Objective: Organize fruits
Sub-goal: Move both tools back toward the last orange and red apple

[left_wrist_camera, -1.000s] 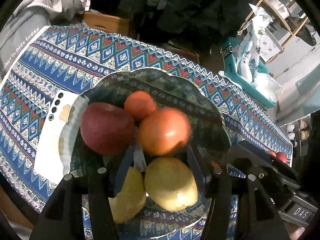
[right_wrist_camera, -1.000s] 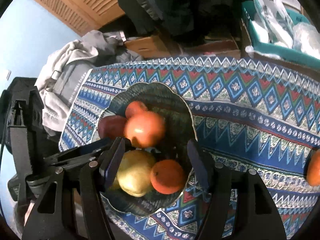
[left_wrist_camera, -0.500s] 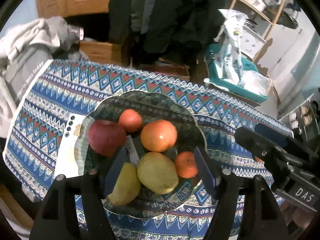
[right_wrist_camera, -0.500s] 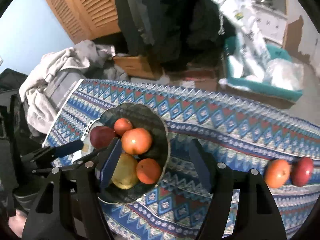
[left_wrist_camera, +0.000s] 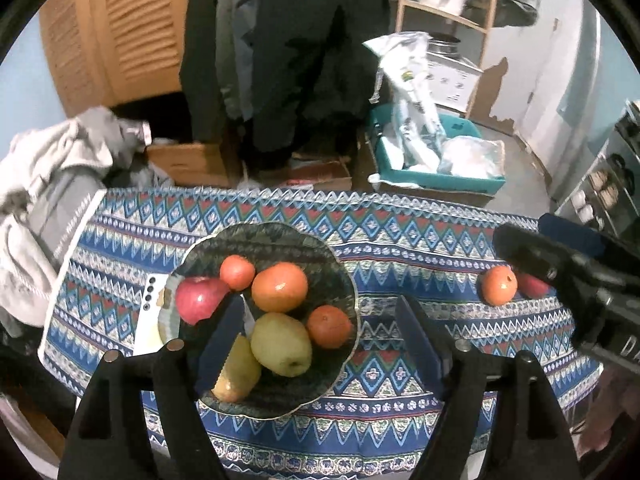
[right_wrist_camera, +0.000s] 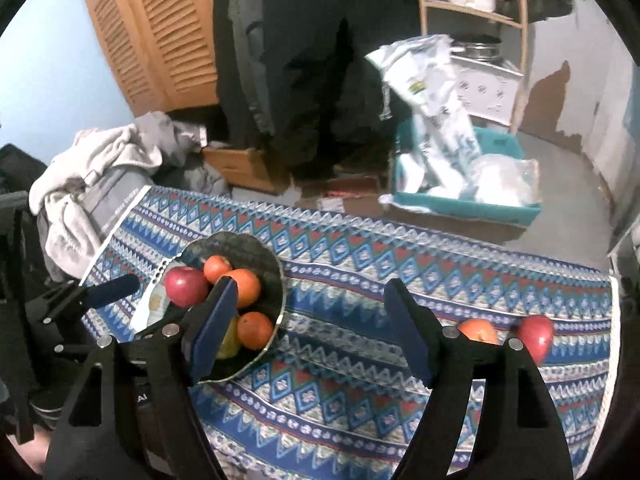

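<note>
left wrist view: left gripper (left_wrist_camera: pixel 320 344) empty, fingers just been opening, above dark scalloped glass bowl (left_wrist_camera: pixel 344 276) of fruit – best left there.

right wrist view: right gripper (right_wrist_camera: pixel 310 330) empty, just been widening – swing toward loose orange (right_wrist_camera: pixel 478 330) and red apple (right_wrist_camera: pixel 536 336) on patterned tabletop (right_wrist_camera: pixel 400 264).

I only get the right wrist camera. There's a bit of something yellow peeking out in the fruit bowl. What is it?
Observer: The left wrist view shows a whole yellow-green pear in the bowl.
Operator: Just one?
Observer: No, a second yellow fruit lies right beside it.
Operator: Is the left gripper grabbing one?
Observer: No. The left gripper is open and clear of the fruit. Its jaws have just been opening, and nothing is pinched between them.
</note>
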Demonstrator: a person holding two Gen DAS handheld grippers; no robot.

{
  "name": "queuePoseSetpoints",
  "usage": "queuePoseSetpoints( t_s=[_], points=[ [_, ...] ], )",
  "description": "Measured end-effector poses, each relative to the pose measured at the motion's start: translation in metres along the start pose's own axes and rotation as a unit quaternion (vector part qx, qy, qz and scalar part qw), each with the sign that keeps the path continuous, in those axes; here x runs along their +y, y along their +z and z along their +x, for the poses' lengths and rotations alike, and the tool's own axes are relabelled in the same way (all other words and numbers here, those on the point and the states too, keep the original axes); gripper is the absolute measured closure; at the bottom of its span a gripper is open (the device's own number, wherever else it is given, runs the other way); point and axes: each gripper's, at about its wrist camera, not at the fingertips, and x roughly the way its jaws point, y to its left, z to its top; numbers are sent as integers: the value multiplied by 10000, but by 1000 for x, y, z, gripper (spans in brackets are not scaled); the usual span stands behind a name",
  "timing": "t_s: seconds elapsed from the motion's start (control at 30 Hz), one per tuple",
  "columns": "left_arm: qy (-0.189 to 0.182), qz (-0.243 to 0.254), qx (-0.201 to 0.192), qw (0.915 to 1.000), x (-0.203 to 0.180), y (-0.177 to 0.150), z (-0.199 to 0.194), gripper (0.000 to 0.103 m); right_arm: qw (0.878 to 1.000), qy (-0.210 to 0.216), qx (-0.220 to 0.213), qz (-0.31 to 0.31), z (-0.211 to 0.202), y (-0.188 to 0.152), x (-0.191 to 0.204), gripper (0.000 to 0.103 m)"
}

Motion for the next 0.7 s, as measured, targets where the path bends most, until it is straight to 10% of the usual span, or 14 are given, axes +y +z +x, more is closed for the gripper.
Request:
queuePoseSetpoints(
  t_s=[0.7],
  points=[
    [-448, 530, -216, 9974, -68, 5, -45, 23, 9983, -546, 61, 187, -78, -14, -77, 22]
  ],
)
